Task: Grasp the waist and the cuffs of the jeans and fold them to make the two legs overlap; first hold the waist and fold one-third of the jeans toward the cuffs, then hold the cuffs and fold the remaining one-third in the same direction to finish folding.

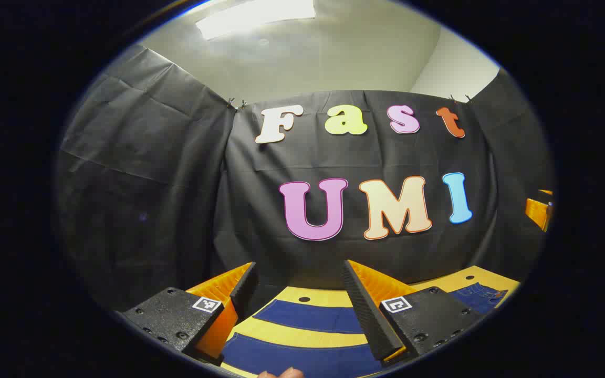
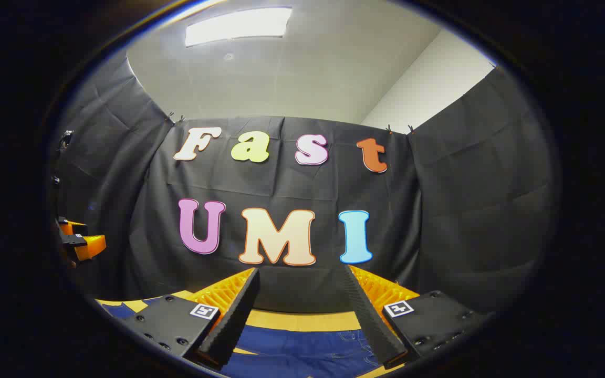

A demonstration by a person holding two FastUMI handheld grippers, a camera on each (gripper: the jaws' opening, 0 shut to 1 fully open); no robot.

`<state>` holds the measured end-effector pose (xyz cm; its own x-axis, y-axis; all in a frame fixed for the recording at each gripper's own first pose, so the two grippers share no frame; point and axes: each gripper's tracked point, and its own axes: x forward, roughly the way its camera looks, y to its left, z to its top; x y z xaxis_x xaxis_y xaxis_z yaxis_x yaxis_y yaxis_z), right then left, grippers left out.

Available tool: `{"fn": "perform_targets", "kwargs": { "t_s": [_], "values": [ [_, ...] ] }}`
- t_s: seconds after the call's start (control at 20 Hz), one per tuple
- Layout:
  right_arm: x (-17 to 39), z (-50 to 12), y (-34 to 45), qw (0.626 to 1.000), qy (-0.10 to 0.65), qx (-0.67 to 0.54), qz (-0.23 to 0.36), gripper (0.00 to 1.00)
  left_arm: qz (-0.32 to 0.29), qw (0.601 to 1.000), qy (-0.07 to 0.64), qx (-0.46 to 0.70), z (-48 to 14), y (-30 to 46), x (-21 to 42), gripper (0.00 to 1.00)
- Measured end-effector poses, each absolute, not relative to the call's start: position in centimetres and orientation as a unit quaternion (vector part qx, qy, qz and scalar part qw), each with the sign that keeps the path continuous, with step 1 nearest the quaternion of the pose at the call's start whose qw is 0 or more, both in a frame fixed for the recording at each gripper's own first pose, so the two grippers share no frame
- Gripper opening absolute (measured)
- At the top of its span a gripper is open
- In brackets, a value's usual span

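Left hand-held gripper (image 1: 302, 294) and right hand-held gripper (image 2: 302, 299) are held wide open, empty, above jeans (image 2: 302, 349) spread on the tabletop (image 2: 302, 319) at bottom of frame; folding judged not begun.

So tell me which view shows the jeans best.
The left gripper view: the jeans show as two blue legs across the yellow table, plus a stitched part at right. The right gripper view shows one blue stretch below its open jaws.

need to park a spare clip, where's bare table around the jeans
Bare table runs as a strip between the jeans and the booth wall, and shows between the two legs in the left gripper view. Crowded: denim lies under both open claws.
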<state>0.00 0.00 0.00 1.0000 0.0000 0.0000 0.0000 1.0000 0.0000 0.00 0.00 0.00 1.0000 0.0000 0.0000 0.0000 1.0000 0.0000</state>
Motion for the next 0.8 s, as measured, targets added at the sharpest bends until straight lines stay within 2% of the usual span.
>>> {"fn": "perform_targets", "kwargs": {
  "t_s": [0.8],
  "values": [
    [0.3, -0.9, 0.2, 1.0, 0.006, -0.001, -0.001, 0.98, -0.006, 1.0, 0.02, 0.005, -0.8, -0.1, 0.5, 0.94]
  ]
}}
